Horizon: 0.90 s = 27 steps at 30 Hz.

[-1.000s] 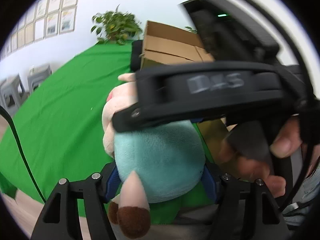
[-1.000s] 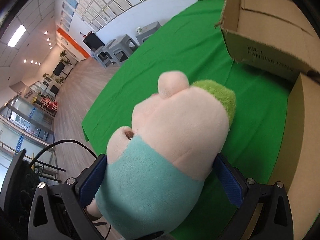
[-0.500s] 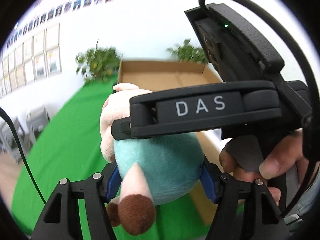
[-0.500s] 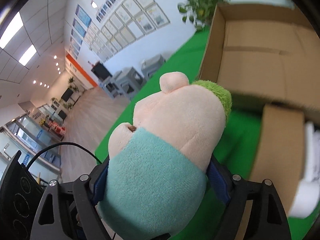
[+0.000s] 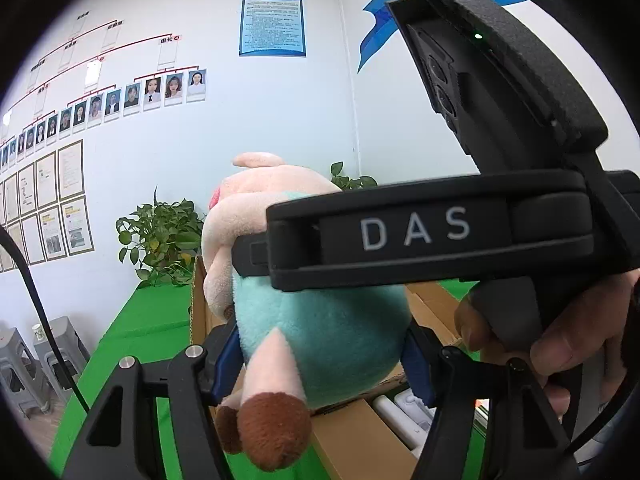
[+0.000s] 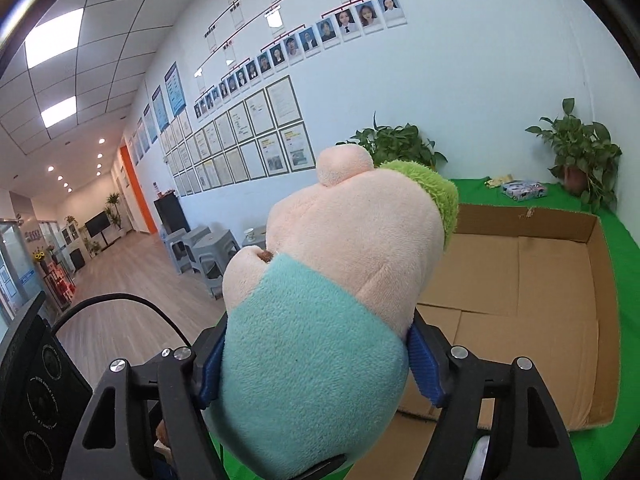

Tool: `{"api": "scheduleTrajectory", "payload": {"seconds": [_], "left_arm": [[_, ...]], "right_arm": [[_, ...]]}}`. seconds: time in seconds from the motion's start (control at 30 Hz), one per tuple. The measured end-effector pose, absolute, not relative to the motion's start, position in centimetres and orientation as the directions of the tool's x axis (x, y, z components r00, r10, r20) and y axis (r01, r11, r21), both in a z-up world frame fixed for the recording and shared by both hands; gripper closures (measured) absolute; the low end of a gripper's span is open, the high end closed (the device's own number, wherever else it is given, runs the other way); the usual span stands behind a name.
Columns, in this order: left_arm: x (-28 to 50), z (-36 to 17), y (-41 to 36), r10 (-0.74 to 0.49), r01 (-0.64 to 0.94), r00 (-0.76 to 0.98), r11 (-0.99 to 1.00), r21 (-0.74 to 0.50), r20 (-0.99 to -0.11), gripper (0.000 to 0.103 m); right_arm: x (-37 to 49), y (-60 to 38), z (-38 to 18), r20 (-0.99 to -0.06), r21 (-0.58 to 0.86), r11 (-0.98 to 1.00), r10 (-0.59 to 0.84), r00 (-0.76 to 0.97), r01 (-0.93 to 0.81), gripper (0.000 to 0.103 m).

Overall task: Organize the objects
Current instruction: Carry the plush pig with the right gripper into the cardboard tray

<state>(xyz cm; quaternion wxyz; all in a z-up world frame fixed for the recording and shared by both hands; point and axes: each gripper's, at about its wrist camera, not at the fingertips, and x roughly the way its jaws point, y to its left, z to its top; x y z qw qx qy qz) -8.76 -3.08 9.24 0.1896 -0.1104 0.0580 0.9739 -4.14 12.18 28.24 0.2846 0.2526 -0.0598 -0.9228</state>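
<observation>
A plush pig [image 5: 320, 332] with a pink head, teal body and brown-tipped feet is held in the air by both grippers. My left gripper [image 5: 320, 360] is shut on its teal body. My right gripper [image 6: 316, 364] is shut on the same body; its black housing marked DAS [image 5: 416, 232] crosses the left wrist view above the toy. The pig [image 6: 344, 264] has a green patch on its head. An open, empty cardboard box [image 6: 520, 276] lies on the green table [image 6: 624, 264] just beyond and below the toy.
Two potted plants [image 6: 576, 160] and a small printed box [image 6: 524, 190] stand at the table's far edge by the white wall. Grey stools [image 6: 204, 252] stand on the floor to the left. White items [image 5: 404, 412] lie in a second cardboard box below.
Both grippers have lifted the pig and tilted upward; the wall now fills the views, and the open box has come to lie below and ahead of the toy.
</observation>
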Motion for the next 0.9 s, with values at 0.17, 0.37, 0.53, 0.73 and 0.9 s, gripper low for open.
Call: {"api": "scheduleTrajectory", "payload": {"seconds": [0.17,0.37,0.53,0.73,0.9], "left_arm": [[-8.9,8.6,-4.7,0.331,-0.359,-0.908,-0.931,0.069,-0.258,0.036],[-11.8,6.7,-5.9,0.295,-0.331,-0.901,-0.942,0.063,-0.317,0.036],[-14.3,4.5,-6.7,0.27,-0.311,-0.887,-0.949,0.051,-0.375,0.036],[-17.8,1.2,-7.6,0.253,-0.297,-0.844,-0.955,0.019,-0.472,0.036],[-18.6,-0.8,-8.1,0.248,-0.281,-0.809,-0.96,-0.02,-0.534,0.036]], "right_arm": [[-7.7,11.3,27.7,-0.444,0.268,-0.822,-0.568,-0.693,0.502,0.032],[-15.4,4.7,20.3,-0.483,0.287,-0.798,-0.599,-0.639,0.53,0.032],[-20.4,2.9,16.4,-0.508,0.316,-0.79,-0.609,-0.609,0.526,0.032],[-26.1,1.0,10.1,-0.553,0.318,-0.798,-0.595,-0.583,0.512,0.032],[-28.9,1.3,4.5,-0.615,0.328,-0.804,-0.58,-0.535,0.495,0.032]]}}
